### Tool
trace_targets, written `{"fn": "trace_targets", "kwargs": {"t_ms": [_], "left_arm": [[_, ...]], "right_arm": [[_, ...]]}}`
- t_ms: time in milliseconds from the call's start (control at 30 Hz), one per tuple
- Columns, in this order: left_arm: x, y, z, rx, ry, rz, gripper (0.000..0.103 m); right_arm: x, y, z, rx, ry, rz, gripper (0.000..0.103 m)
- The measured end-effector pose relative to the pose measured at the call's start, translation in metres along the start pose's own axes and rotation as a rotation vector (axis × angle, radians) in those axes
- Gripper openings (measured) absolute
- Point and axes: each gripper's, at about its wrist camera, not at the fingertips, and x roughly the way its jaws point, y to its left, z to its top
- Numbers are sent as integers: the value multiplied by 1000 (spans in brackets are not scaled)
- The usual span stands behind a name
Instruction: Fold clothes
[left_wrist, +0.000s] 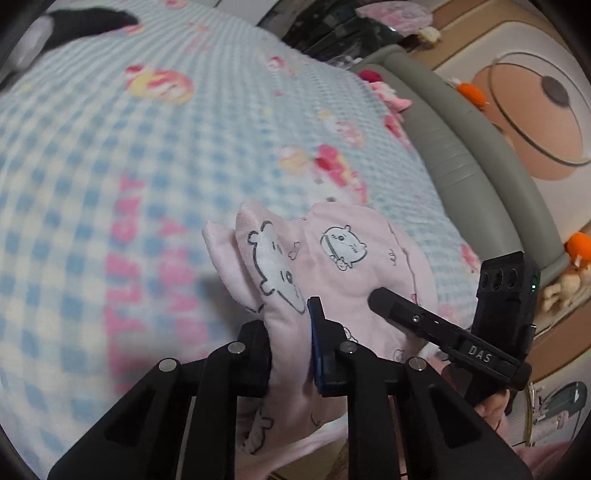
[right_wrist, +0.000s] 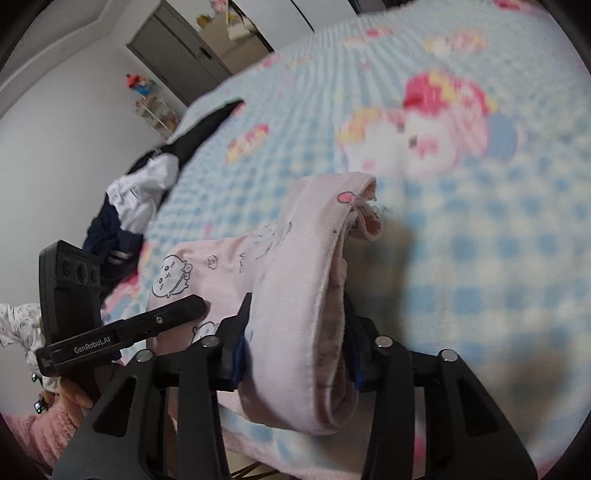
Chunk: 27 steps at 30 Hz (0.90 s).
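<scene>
In the left wrist view, the left claw (left_wrist: 288, 332) sits at the lower centre of the frame, its two fingers clamped on a bunched fold of the pink garment (left_wrist: 343, 258). The cloth rises between the fingers and spreads up and to the right, over the checked blanket (left_wrist: 110, 166). The right claw (left_wrist: 436, 325) enters from the right edge, its tip against the same cloth.

In the right wrist view, the right claw (right_wrist: 295, 332) at lower centre grips a thick rolled band of the garment (right_wrist: 310, 280). The band runs from between the fingers up toward mid-frame, ending in a hem. More of the garment lies flat to the left, where the left claw (right_wrist: 162, 321) reaches it. A dark and white pile (right_wrist: 140, 192) lies at the blanket's (right_wrist: 480, 258) left edge.
</scene>
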Motion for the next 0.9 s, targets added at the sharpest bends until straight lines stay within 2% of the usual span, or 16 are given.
{"fn": "trace_targets", "kwargs": {"t_ms": [167,367,533,600,700,733,800,833,867,900], "left_arm": [[31,-61,46,109,13,-78,17],[120,-137,101,175,29,-163,17],[192,-186,125,197,-9,-153,17],[216,-195,137,187,-32,-164,17],[263,-199,149,200,-7,-152,18],[279,-199,153,206,4,-145,20],[324,-184,151,173,113,-81,32],[344,-173,148,147,178,-35,44],[355,-162,145,120,220,-27,49],[358,-153,144,91,240,-54,51]], "right_arm": [[-63,-25,45,4,-107,-27,41],[-104,-99,114,-4,-152,-161,41],[-119,-167,168,21,-179,-242,41],[-119,-190,184,8,-187,-269,41],[-108,-228,198,16,-197,-290,41],[-101,-243,201,28,-194,-300,42],[-84,-272,205,45,-165,-331,46],[-71,-288,204,59,-112,-365,46],[-56,-306,202,95,-40,-390,48],[-58,-309,201,102,-39,-383,50]]}}
